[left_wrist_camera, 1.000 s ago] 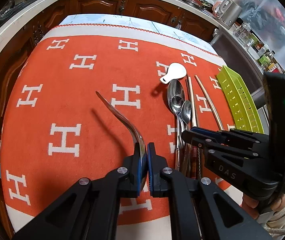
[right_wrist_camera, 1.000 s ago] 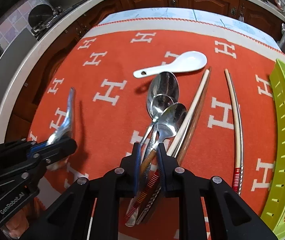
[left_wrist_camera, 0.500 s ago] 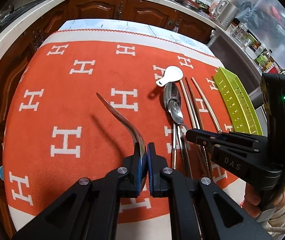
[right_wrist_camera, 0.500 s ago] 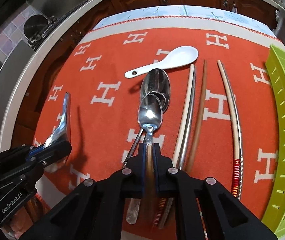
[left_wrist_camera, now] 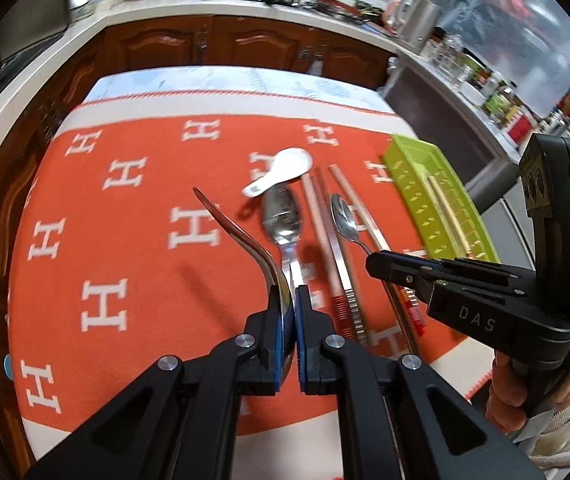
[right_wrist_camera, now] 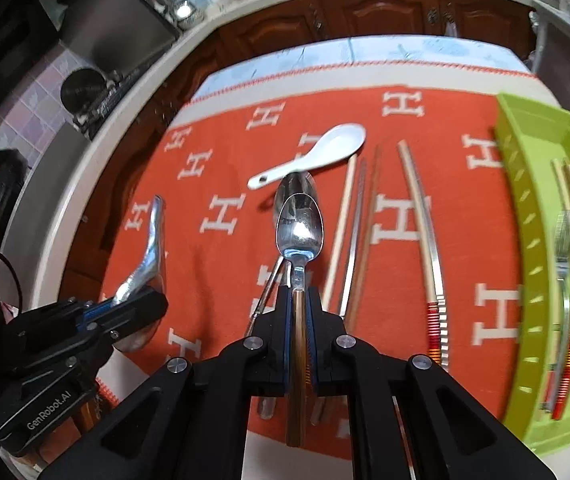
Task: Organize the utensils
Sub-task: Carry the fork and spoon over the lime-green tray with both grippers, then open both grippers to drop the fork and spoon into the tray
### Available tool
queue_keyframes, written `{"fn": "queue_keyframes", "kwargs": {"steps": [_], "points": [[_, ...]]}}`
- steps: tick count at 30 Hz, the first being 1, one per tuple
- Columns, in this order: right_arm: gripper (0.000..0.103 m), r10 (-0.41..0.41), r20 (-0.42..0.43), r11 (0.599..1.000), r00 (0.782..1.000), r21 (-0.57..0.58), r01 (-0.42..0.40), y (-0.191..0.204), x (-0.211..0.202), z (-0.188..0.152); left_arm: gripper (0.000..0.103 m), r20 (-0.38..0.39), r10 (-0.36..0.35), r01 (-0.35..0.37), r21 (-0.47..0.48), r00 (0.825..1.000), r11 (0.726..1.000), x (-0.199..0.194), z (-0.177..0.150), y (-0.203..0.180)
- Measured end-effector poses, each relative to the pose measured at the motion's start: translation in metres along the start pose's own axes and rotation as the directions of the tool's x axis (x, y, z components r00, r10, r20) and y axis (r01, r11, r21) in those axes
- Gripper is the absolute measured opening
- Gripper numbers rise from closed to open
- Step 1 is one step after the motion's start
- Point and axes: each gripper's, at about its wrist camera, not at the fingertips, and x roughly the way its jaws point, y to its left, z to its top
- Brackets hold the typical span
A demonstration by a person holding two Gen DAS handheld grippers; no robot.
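Observation:
My left gripper (left_wrist_camera: 288, 300) is shut on the bowl of a curved steel spoon (left_wrist_camera: 237, 232), whose handle points up and away over the orange cloth. In the right wrist view that gripper (right_wrist_camera: 141, 304) and its spoon (right_wrist_camera: 151, 240) are at the lower left. My right gripper (right_wrist_camera: 298, 300) is shut on the brown handle of a small steel spoon (right_wrist_camera: 300, 228), which hangs above the cloth. From the left wrist, the right gripper (left_wrist_camera: 373, 260) and its spoon (left_wrist_camera: 343, 218) show to the right. A white ceramic spoon (right_wrist_camera: 317, 152) and a larger steel spoon (left_wrist_camera: 283, 216) lie on the cloth.
Several chopsticks (right_wrist_camera: 349, 232) lie side by side on the orange H-patterned cloth (right_wrist_camera: 225, 216), with one more pair (right_wrist_camera: 425, 232) further right. A green slotted tray (right_wrist_camera: 533, 200) at the right edge holds chopsticks and a fork. Wooden cabinets and cluttered counters surround the table.
My right gripper closed on the brown-handled spoon and lifted it off the pile. Both grippers rose, and the left one kept its hold on the curved spoon.

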Motion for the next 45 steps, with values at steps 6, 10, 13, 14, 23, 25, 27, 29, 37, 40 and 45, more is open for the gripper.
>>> {"fn": "queue_keyframes", "kwargs": {"steps": [6, 10, 13, 14, 23, 25, 27, 29, 37, 40, 45], "points": [[0.006, -0.008, 0.082, 0.998, 0.997, 0.059, 0.003, -0.044, -0.047, 0.002, 0.003, 0.016, -0.042, 0.040, 0.093, 0.999, 0.995, -0.004, 0.020, -0.054], [0.006, -0.040, 0.136, 0.994, 0.990, 0.106, 0.026, -0.090, -0.076, 0.007, 0.003, 0.018, -0.082, 0.078, 0.160, 0.997, 0.984, 0.005, 0.040, -0.099], [0.006, -0.069, 0.155, 0.989, 0.985, 0.140, 0.047, -0.126, -0.087, 0.013, 0.003, 0.010, -0.111, 0.107, 0.205, 0.994, 0.973, 0.020, 0.058, -0.135], [0.006, -0.073, 0.157, 0.987, 0.985, 0.152, 0.049, -0.138, -0.089, 0.015, 0.003, 0.007, -0.119, 0.114, 0.216, 0.993, 0.970, 0.025, 0.063, -0.143], [0.006, -0.095, 0.135, 0.971, 0.986, 0.231, 0.062, -0.243, -0.074, 0.046, 0.003, -0.056, -0.179, 0.187, 0.330, 0.982, 0.925, 0.094, 0.097, -0.223], [0.006, -0.090, 0.129, 0.967, 0.987, 0.249, 0.056, -0.260, -0.065, 0.053, 0.002, -0.076, -0.177, 0.192, 0.339, 0.981, 0.921, 0.113, 0.103, -0.230], [0.006, -0.103, 0.121, 0.962, 0.987, 0.265, 0.068, -0.277, -0.056, 0.060, 0.003, -0.083, -0.159, 0.178, 0.338, 0.984, 0.924, 0.130, 0.108, -0.233], [0.007, -0.087, 0.105, 0.958, 0.991, 0.283, 0.054, -0.291, -0.047, 0.065, 0.003, -0.104, -0.152, 0.179, 0.329, 0.983, 0.927, 0.143, 0.111, -0.233], [0.009, -0.083, 0.112, 0.964, 0.990, 0.262, 0.051, -0.300, -0.034, 0.082, 0.019, -0.118, -0.118, 0.151, 0.331, 0.986, 0.932, 0.153, 0.110, -0.226], [0.009, -0.080, 0.112, 0.963, 0.991, 0.265, 0.048, -0.297, -0.035, 0.081, 0.019, -0.104, -0.109, 0.138, 0.330, 0.989, 0.934, 0.144, 0.109, -0.223], [0.009, -0.096, 0.106, 0.965, 0.990, 0.253, 0.067, -0.275, -0.050, 0.063, 0.020, -0.080, -0.084, 0.106, 0.321, 0.993, 0.941, 0.121, 0.104, -0.215]]}}
